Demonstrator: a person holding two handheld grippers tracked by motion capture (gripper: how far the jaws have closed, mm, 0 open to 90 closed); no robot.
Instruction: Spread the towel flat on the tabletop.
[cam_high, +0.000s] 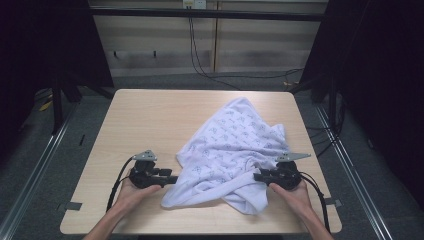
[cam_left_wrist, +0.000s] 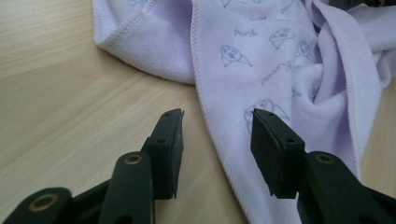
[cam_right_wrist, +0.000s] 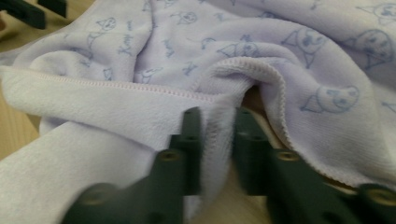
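Observation:
A pale lilac towel (cam_high: 230, 145) printed with small blue animal faces lies crumpled on the wooden table (cam_high: 145, 115), right of centre. My left gripper (cam_high: 172, 179) lies at the towel's near left edge. In the left gripper view its jaws (cam_left_wrist: 217, 115) stand wide apart, with the stitched hem of the towel (cam_left_wrist: 261, 56) running between them, untouched. My right gripper (cam_high: 257, 176) is at the towel's near right side. In the right gripper view it (cam_right_wrist: 217, 114) is slightly open, and a fold of the towel (cam_right_wrist: 280, 56) sits loosely in the narrow gap.
Bare wood stretches to the left and far side of the towel. The table's front edge is just behind both hands. Black frame posts and cables stand beyond the table's far edge. The left gripper's jaws (cam_right_wrist: 28, 9) appear at the top left of the right gripper view.

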